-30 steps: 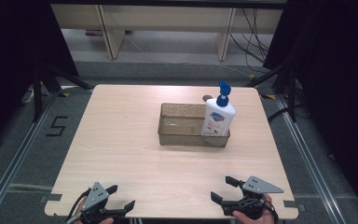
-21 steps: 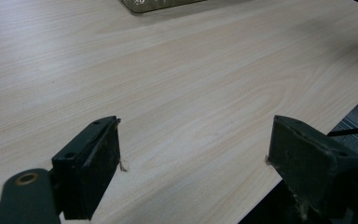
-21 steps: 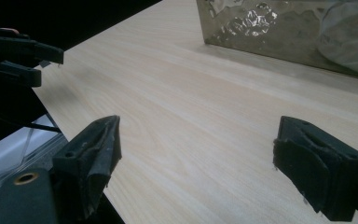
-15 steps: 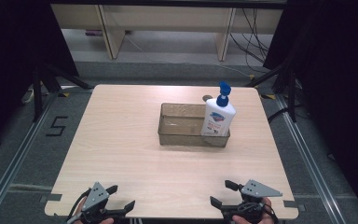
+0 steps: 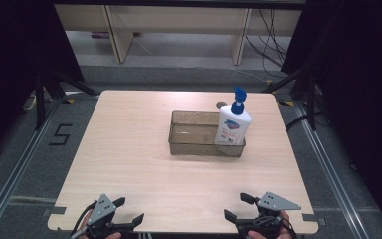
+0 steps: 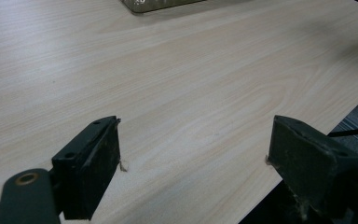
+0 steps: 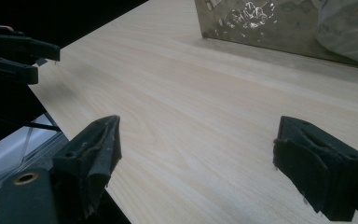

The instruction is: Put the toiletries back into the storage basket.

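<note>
- Your left gripper (image 5: 128,210) sits at the near left edge of the wooden table (image 5: 129,149), jaws spread wide with nothing between them; in the left gripper view (image 6: 193,161) bare tabletop lies between the two black pads.
- Your right gripper (image 5: 238,206) sits at the near right edge, jaws likewise released and empty; in the right gripper view (image 7: 196,158) the wood grain runs uninterrupted between its pads.
- The pump bottle (image 5: 233,124), white with a blue pump head and a blue label, stands upright in the right end of the clear plastic bin (image 5: 191,134).
- The bin rests on the far half of the table, a little right of centre, well apart from both grippers.
- In the right gripper view, the bin's wall (image 7: 261,23) shows at the top, the bottle's white body (image 7: 349,28) behind it, and your left gripper (image 7: 42,58) at the upper left.
</note>
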